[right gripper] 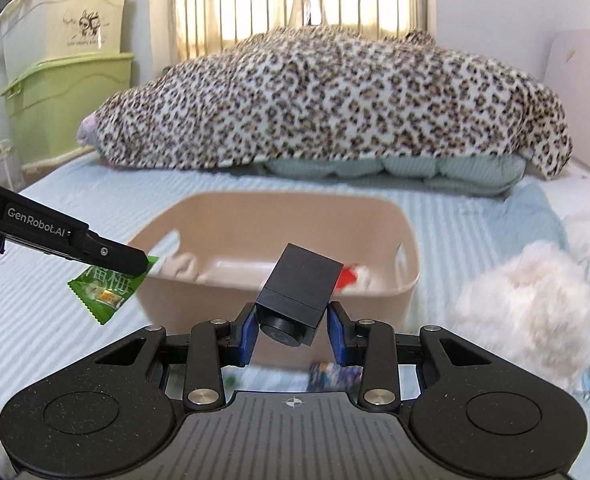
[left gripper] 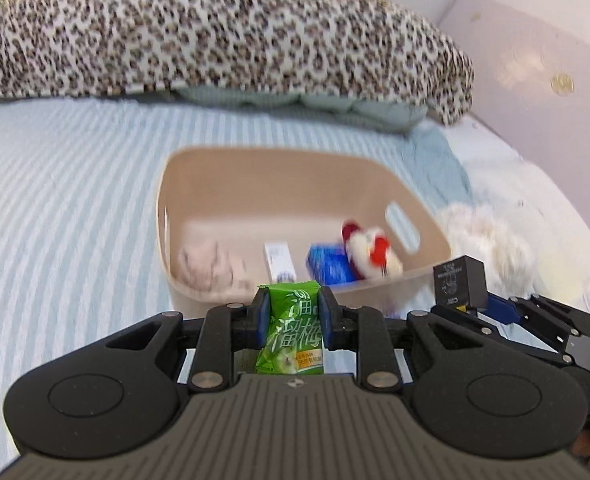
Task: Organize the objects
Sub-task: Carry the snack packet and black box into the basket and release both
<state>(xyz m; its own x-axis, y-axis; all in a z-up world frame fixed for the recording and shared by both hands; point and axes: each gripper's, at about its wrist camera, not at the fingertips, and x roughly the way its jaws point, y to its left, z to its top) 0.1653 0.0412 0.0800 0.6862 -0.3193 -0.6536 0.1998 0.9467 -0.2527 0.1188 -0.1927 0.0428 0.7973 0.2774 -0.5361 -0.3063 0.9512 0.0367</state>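
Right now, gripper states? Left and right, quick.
Left gripper: closed on the green snack packet.
Right gripper: holding the black box, tilted between its fingers.

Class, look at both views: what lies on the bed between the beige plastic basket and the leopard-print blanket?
Only bare blue-striped sheet separates the beige plastic basket from the leopard-print blanket; the right wrist view shows it best.

The green snack packet (left gripper: 291,328) is glossy crinkled foil, the beige basket (left gripper: 231,168) smooth matt plastic, the black box (right gripper: 299,288) matt, the bed sheet (left gripper: 55,200) ribbed striped cloth, and the leopard blanket (right gripper: 335,100) fleecy.
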